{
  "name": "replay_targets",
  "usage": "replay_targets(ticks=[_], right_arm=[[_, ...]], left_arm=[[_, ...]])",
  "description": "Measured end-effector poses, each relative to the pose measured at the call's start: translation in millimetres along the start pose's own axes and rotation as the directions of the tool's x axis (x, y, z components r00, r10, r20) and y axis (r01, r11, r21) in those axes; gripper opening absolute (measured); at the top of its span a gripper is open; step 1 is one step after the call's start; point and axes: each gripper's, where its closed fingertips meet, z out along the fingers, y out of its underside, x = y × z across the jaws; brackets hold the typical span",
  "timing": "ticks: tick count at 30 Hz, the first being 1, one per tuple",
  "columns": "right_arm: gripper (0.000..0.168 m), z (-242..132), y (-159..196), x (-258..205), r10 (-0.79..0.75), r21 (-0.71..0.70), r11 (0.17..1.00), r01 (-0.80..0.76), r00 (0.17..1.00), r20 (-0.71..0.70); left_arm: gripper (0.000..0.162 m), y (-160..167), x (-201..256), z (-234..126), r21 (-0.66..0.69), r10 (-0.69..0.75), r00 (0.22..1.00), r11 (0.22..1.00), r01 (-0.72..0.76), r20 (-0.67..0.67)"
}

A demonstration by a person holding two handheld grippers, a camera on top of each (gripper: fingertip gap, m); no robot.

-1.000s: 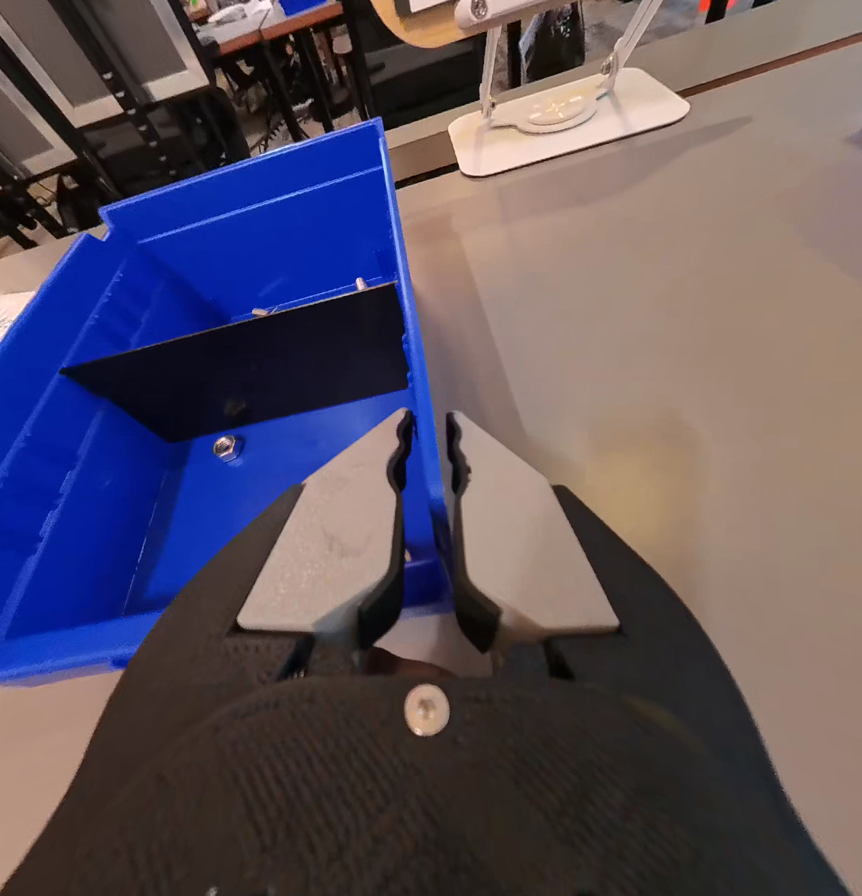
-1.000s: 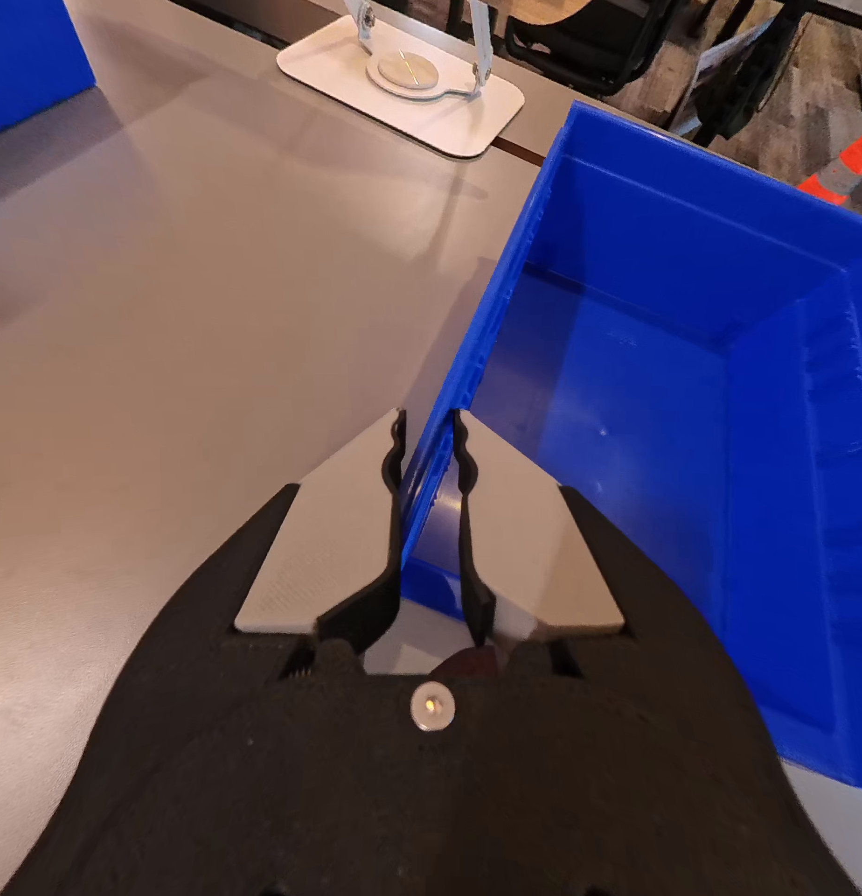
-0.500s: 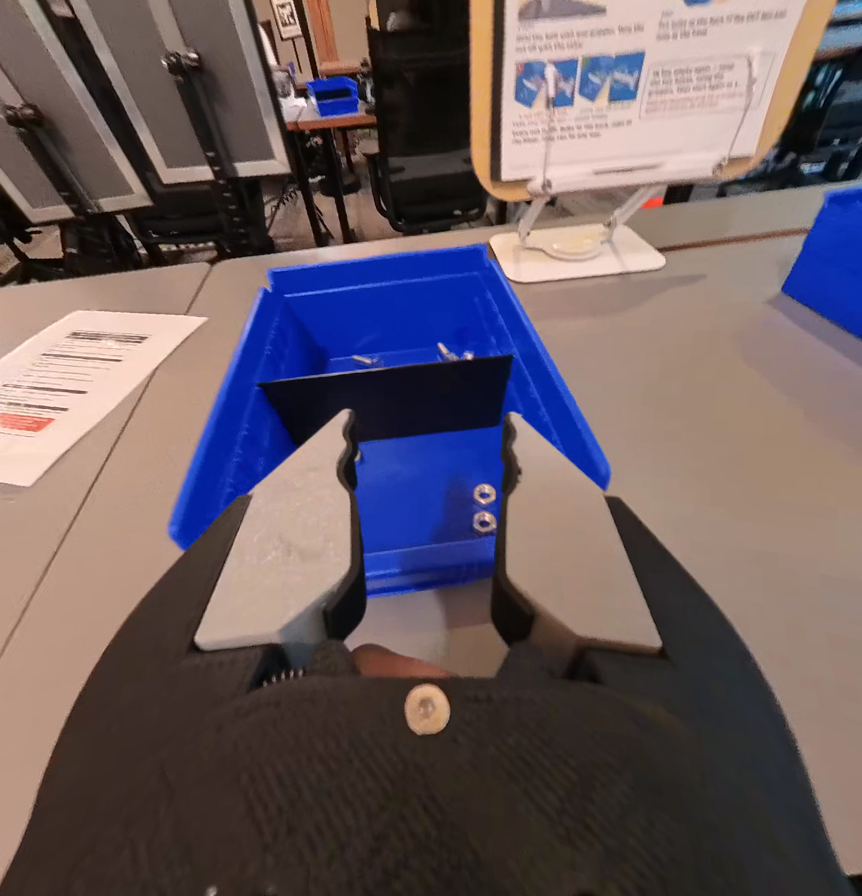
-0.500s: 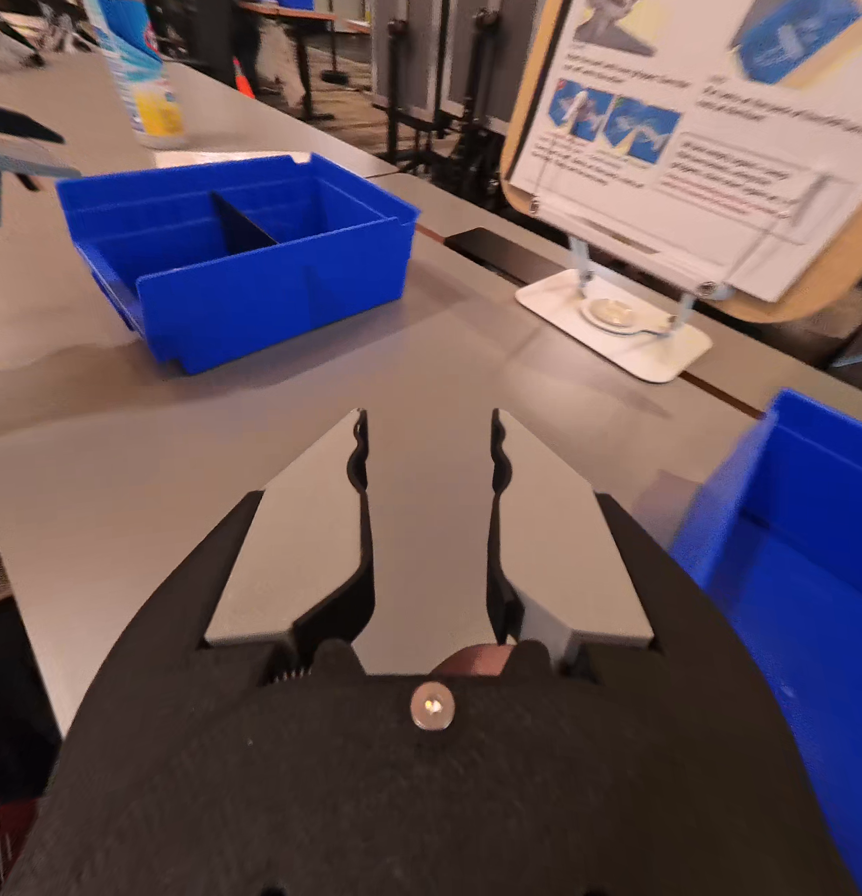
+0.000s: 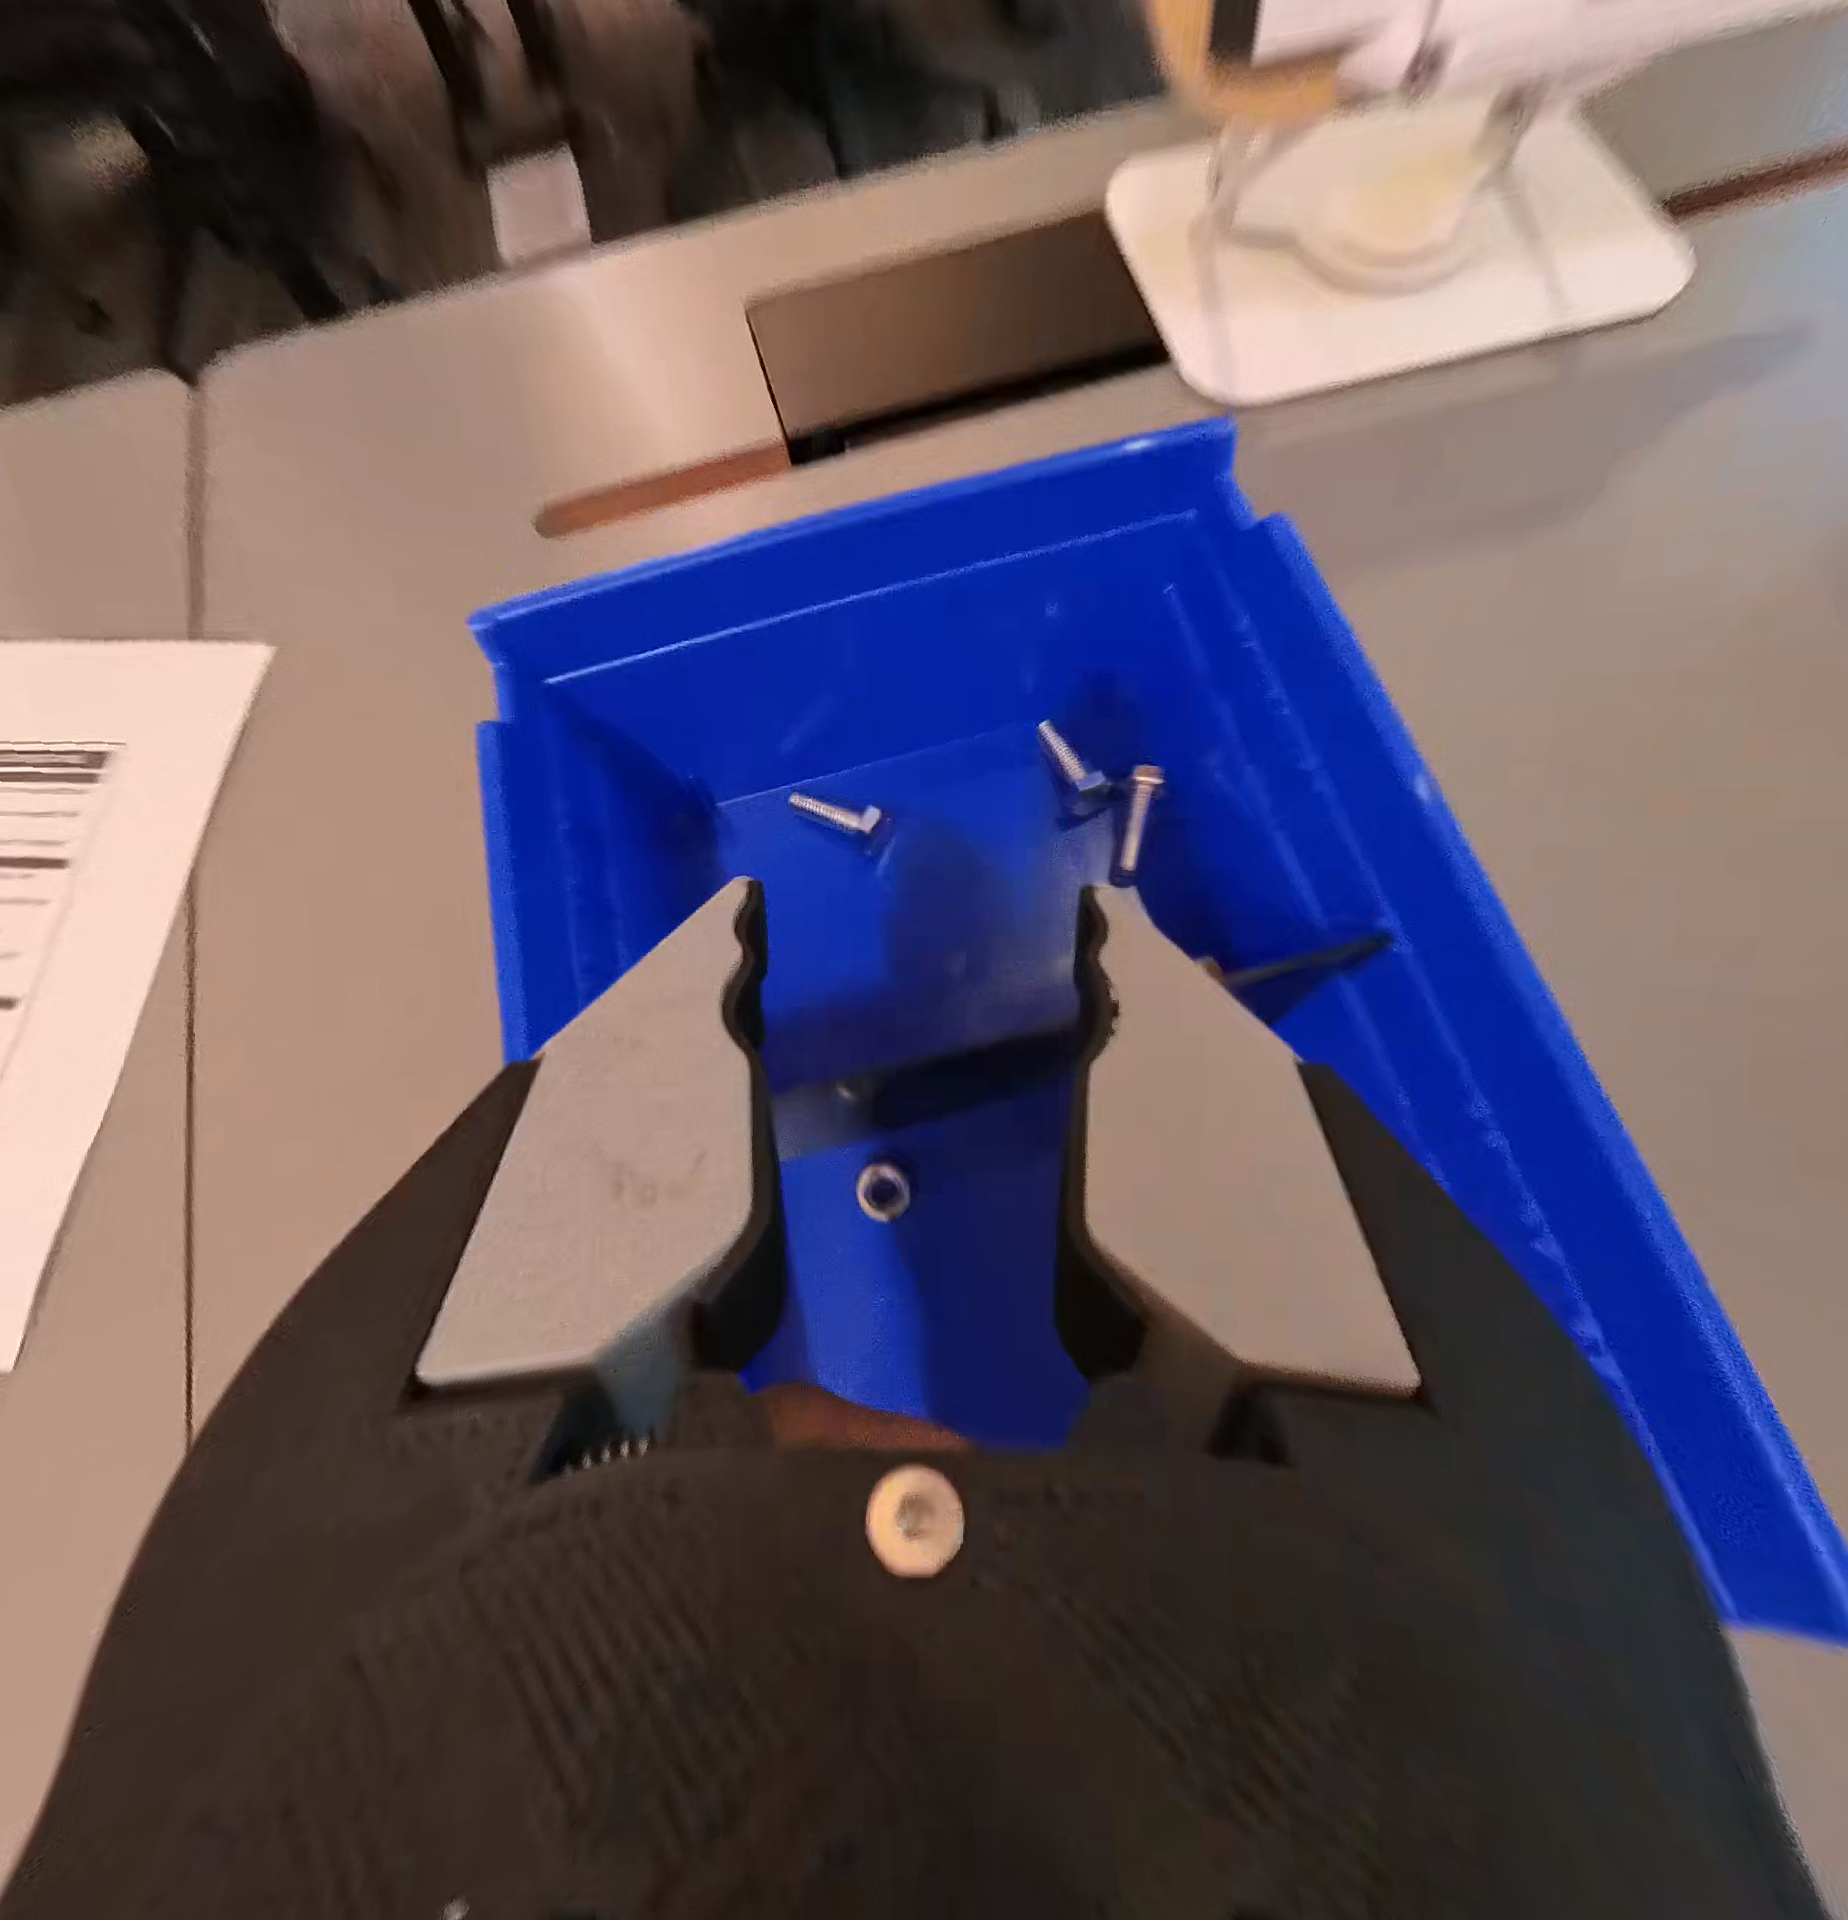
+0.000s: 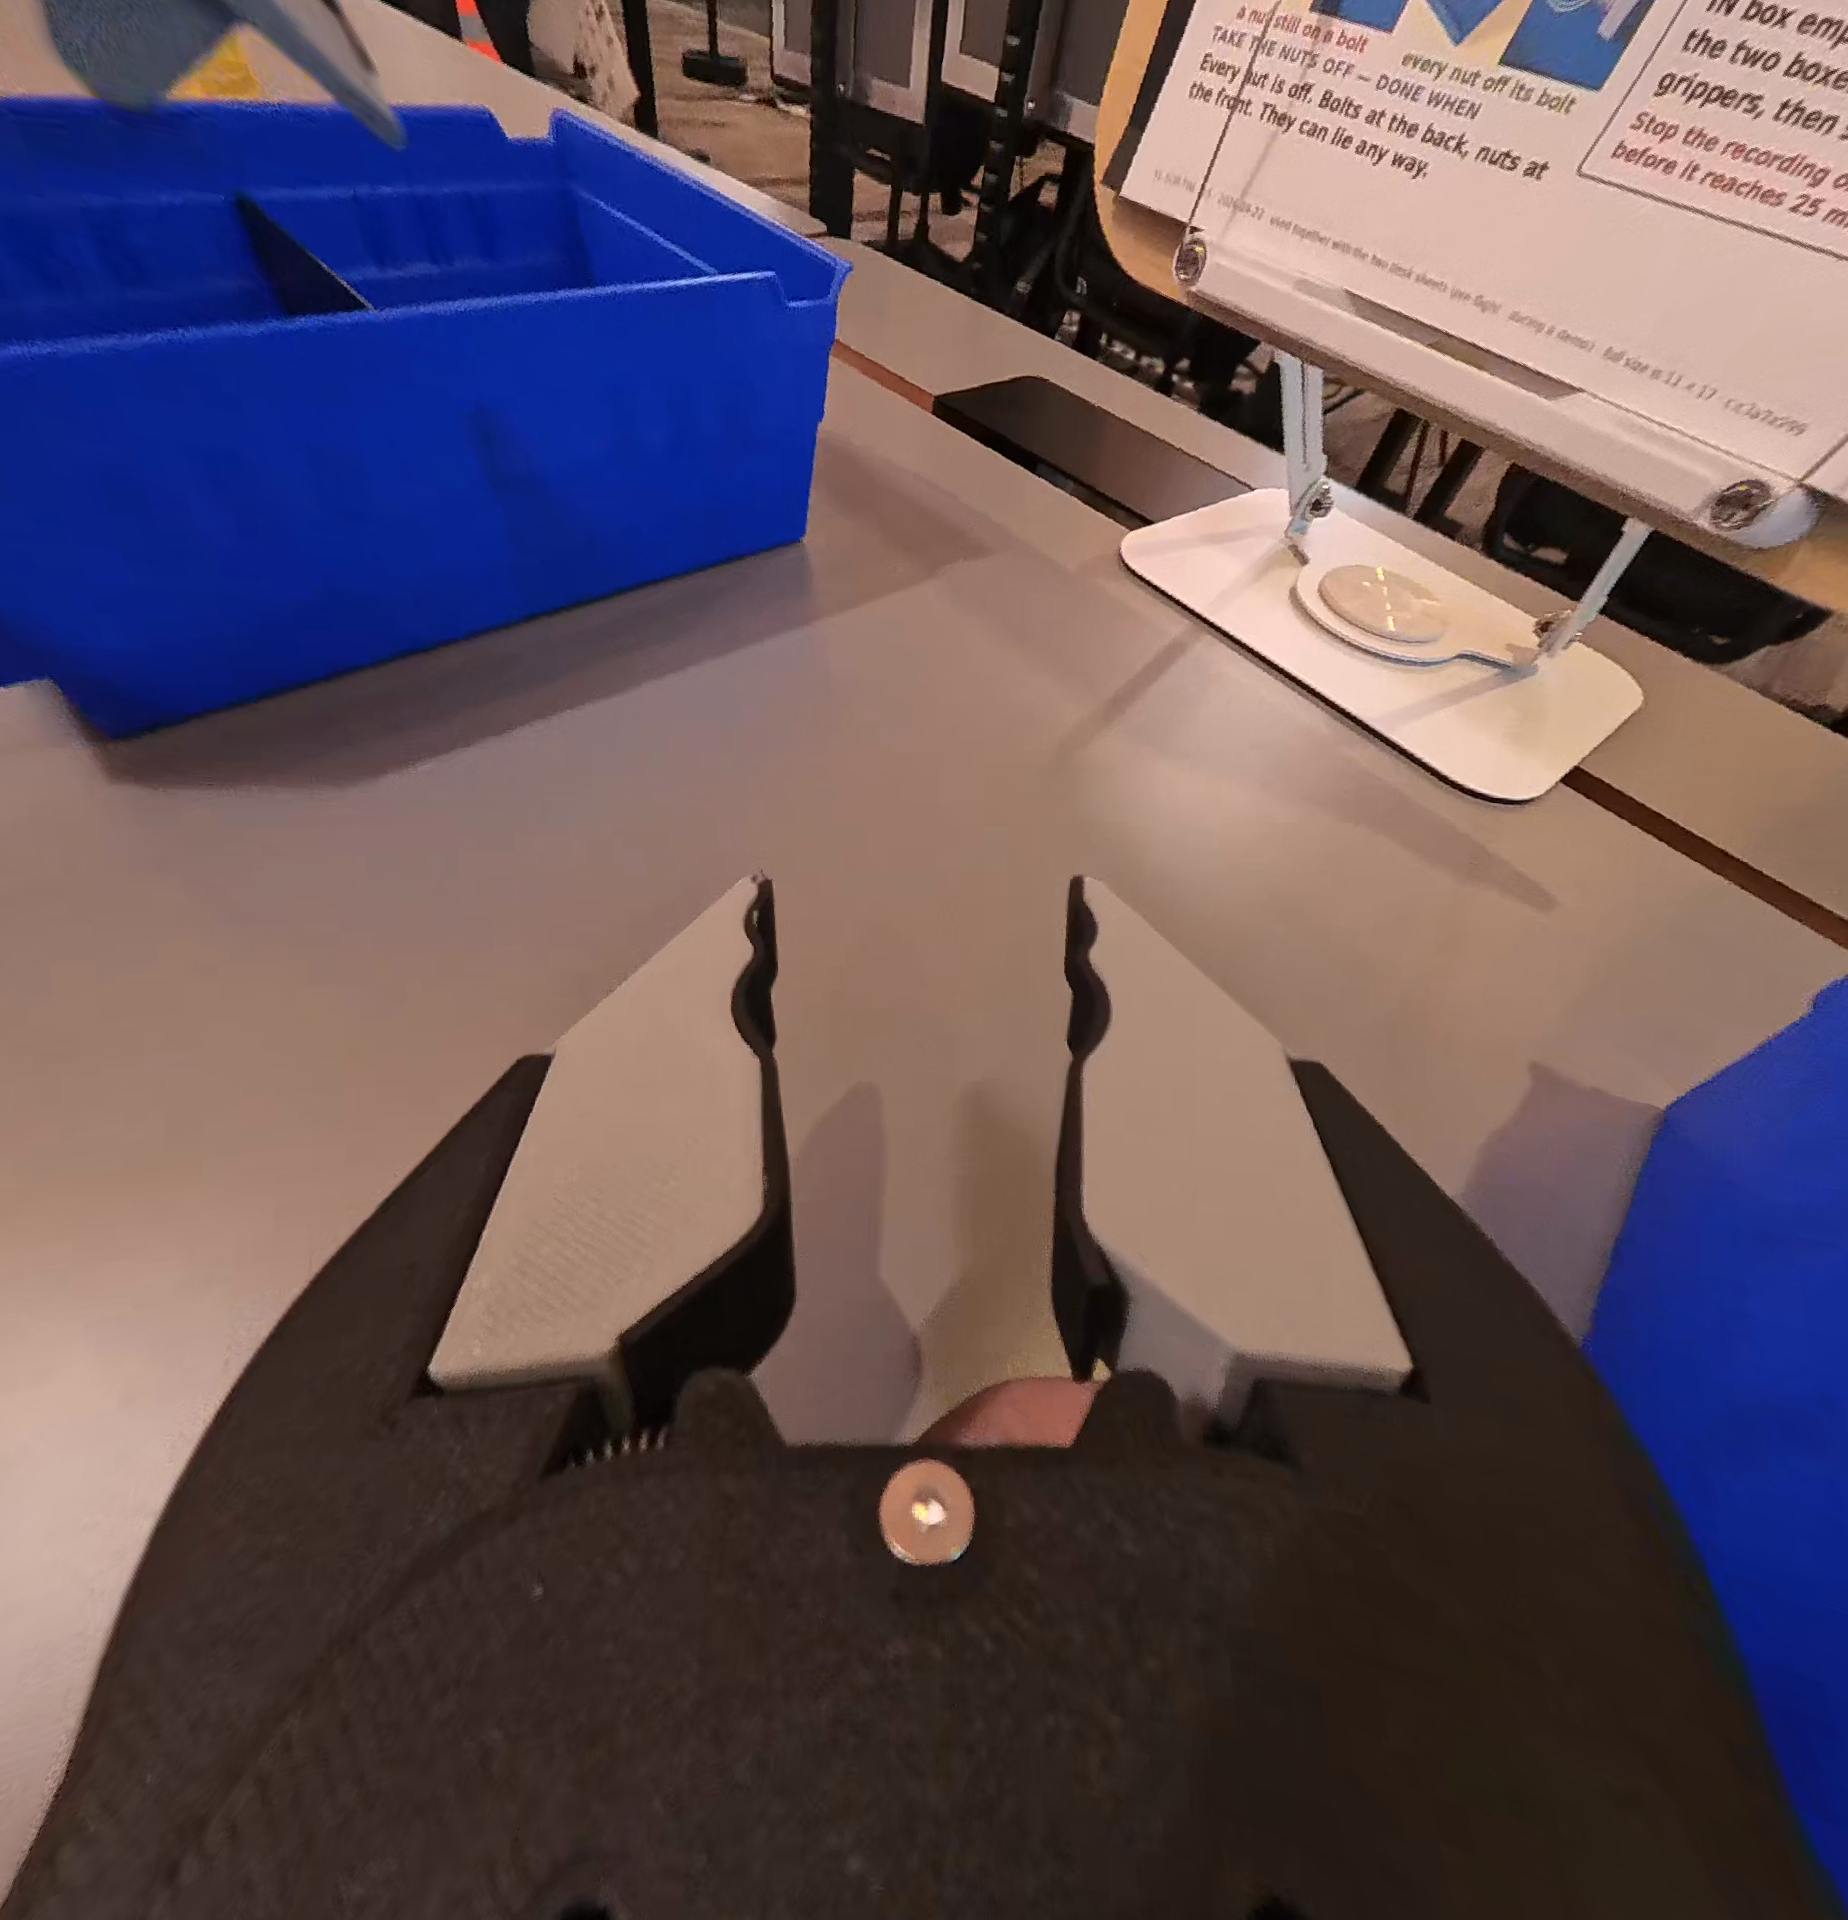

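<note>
Grey table [image 5: 1522,727]: left gripper [image 5: 920,904] gapes over lengthwise blue bin [image 5: 1315,790]

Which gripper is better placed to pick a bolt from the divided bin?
Left. The left gripper hangs open over the blue bin, near the bolts; the right gripper is over bare table.

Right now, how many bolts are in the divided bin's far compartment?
3 bolts visible: one bolt back left, two bolts touching back right. The open left gripper may hide more.
</note>
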Motion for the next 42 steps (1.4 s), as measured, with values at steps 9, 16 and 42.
replay_targets(ticks=[9,16,42], right_arm=[[0.052,-14.8,-11.2,-2.4,-0.072,0.042,0.996,0.074,0.996,-0.045],[0.051,-16.6,-12.3,-5.9,-0.126,0.035,0.991,0.128,0.989,-0.073],[0.048,-22.3,-20.7,-15.6,-0.164,0.069,0.983,0.170,0.983,-0.079]], left_arm=[[0.047,30.6,-25.5,112.3,-0.418,-0.116,0.992,0.900,0.125,0.047],[0.024,47.2,-35.2,127.0,-0.527,-0.094,0.987,0.837,0.150,0.132],[0.008,47.9,-45.4,140.7,-0.568,-0.165,0.964,0.782,0.256,0.208]])
